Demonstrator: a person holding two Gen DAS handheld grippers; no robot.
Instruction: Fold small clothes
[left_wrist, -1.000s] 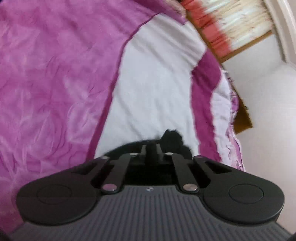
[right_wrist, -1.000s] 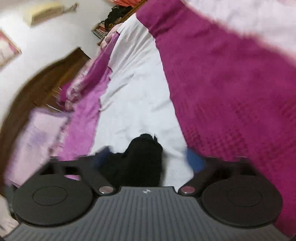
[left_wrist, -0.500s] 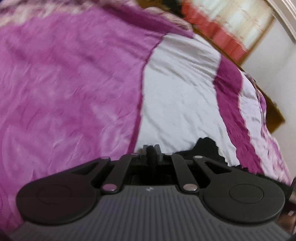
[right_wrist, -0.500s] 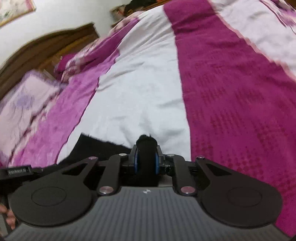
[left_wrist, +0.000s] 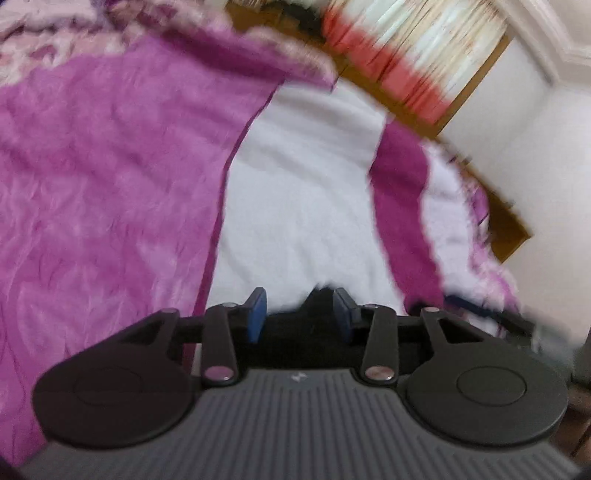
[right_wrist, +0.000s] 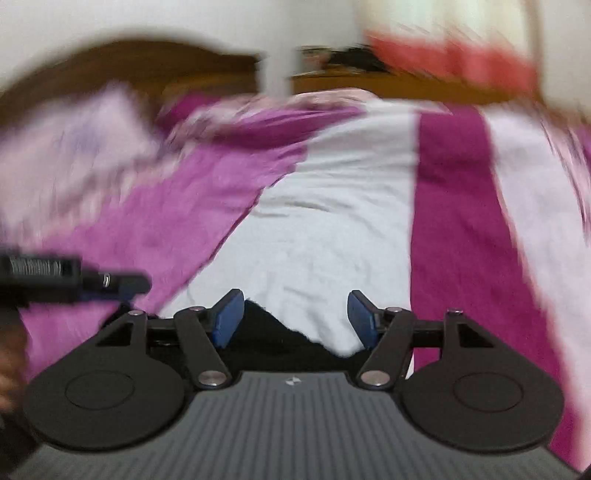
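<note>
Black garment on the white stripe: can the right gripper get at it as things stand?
Probably yes. The right gripper is open, and the black garment lies on the bedspread right below its blue pads, mostly toward the left one. Nothing sits between them; the left gripper is off to the side.

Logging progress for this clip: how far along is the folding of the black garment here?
Done: the black garment lies on the white stripe of the bedspread, released. In hand: nothing; the left gripper and right gripper are both open. Left: too little cloth shows, and the frames are blurred, to tell whether more folds remain.
</note>
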